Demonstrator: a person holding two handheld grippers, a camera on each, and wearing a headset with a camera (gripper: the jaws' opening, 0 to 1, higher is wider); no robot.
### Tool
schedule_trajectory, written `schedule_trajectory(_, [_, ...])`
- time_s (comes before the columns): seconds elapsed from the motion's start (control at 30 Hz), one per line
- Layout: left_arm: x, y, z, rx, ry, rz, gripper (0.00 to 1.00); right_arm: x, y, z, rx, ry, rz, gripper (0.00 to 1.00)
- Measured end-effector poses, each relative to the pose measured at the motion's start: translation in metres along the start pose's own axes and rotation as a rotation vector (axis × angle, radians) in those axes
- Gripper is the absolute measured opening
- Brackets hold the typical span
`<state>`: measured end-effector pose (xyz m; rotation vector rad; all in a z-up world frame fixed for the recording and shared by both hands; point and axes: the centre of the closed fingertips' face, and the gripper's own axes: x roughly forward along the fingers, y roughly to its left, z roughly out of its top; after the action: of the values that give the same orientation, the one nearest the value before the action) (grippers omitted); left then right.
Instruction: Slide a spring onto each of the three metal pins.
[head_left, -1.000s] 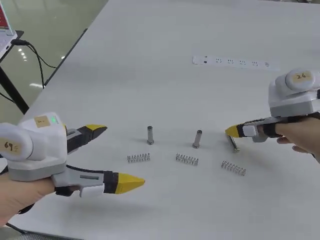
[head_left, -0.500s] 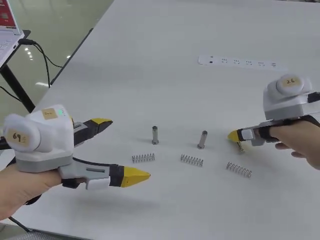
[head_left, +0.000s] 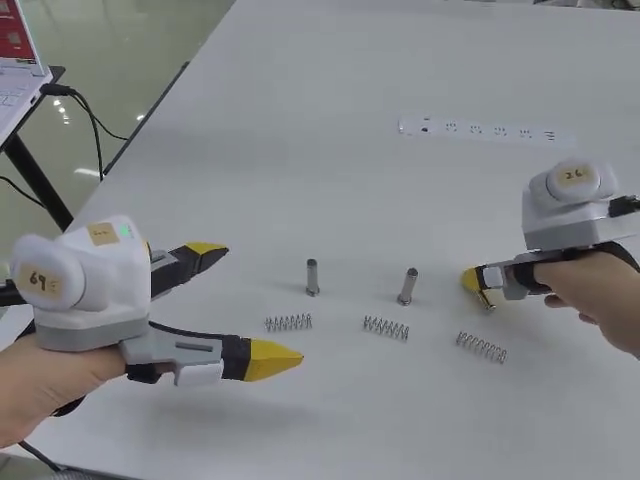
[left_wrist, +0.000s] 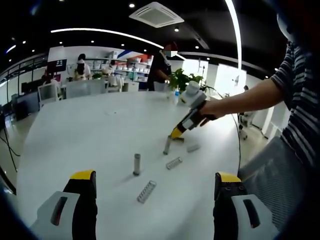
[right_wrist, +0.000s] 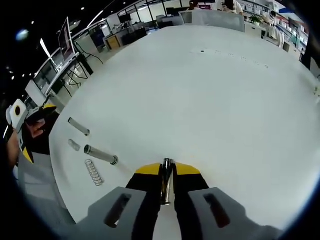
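Presently the left gripper (head_left: 255, 302), lower left of the head view, has its jaws spread wide and holds nothing. At right of centre, the right gripper (head_left: 473, 282) has its jaws closed on a metal pin (right_wrist: 166, 180), low over the white table (head_left: 330, 150). Mid-frame, the left pin (head_left: 312, 277) and middle pin (head_left: 408, 286) stand upright. Just below them, in a row, lie the left spring (head_left: 288, 322), middle spring (head_left: 386, 328) and right spring (head_left: 481, 347).
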<state>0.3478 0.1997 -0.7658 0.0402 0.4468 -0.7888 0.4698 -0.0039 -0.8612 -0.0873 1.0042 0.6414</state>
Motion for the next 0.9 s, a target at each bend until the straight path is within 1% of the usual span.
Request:
schedule_trajectory(0.17, [-0.001,0.0,0.0,0.0,0.0,0.001,0.96,-0.005,-0.001,-0.001,-0.033,-0.001,-0.011,0.05])
schedule_trajectory(0.37, [-0.001,0.0,0.002,0.0,-0.004,0.005,0.95,-0.022,-0.002,0.005,-0.04,-0.056,-0.007,0.05])
schedule_trajectory(0.5, [0.0,-0.002,0.002,-0.001,-0.004,0.0,0.95,-0.032,-0.004,0.008,-0.039,-0.094,-0.011,0.05])
schedule_trajectory(0.67, [0.0,-0.005,0.001,0.0,-0.004,-0.004,0.95,-0.039,-0.003,0.012,-0.041,-0.132,-0.008,0.05])
schedule_trajectory(0.77, [0.0,-0.006,0.002,-0.002,-0.006,-0.004,0.95,-0.043,-0.001,0.013,-0.058,-0.145,-0.016,0.05])
schedule_trajectory(0.9, [-0.002,-0.006,0.003,0.001,-0.008,-0.003,0.95,-0.048,0.002,0.013,-0.063,-0.164,-0.012,0.05])
